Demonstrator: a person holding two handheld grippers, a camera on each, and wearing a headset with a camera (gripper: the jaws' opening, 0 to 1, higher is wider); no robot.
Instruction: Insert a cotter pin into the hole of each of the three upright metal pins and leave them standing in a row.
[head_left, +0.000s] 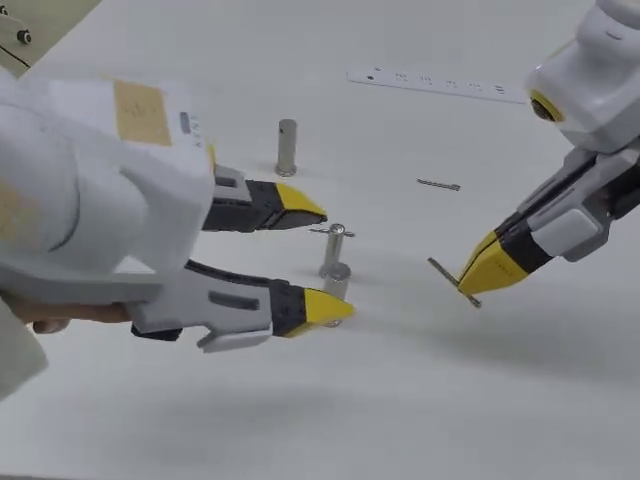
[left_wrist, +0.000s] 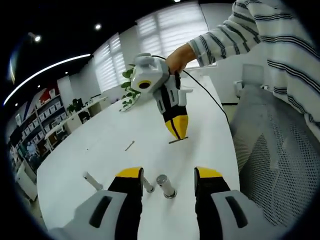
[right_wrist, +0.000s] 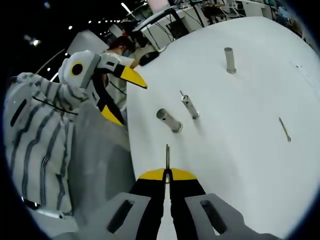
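Observation:
Three upright metal pins stand on the white table. The far pin (head_left: 287, 147) (right_wrist: 229, 60) is bare. The middle pin (head_left: 334, 250) (right_wrist: 189, 105) has a cotter pin (head_left: 331, 232) through its top. The near pin (head_left: 337, 289) (left_wrist: 166, 186) stands just beside it, its hole not visible. My left gripper (head_left: 328, 260) (left_wrist: 169, 174) is open, its jaws straddling the middle and near pins without touching them. To the right, my right gripper (head_left: 478, 275) (right_wrist: 167, 175) is shut on a second cotter pin (head_left: 452, 281) (right_wrist: 167, 156), held low and pointing toward the near pin.
A loose cotter pin (head_left: 438, 185) (right_wrist: 284, 129) lies on the table behind the right gripper. A flat white strip (head_left: 440, 83) lies at the far edge. The table's near edge (right_wrist: 131, 150) runs close to the pins.

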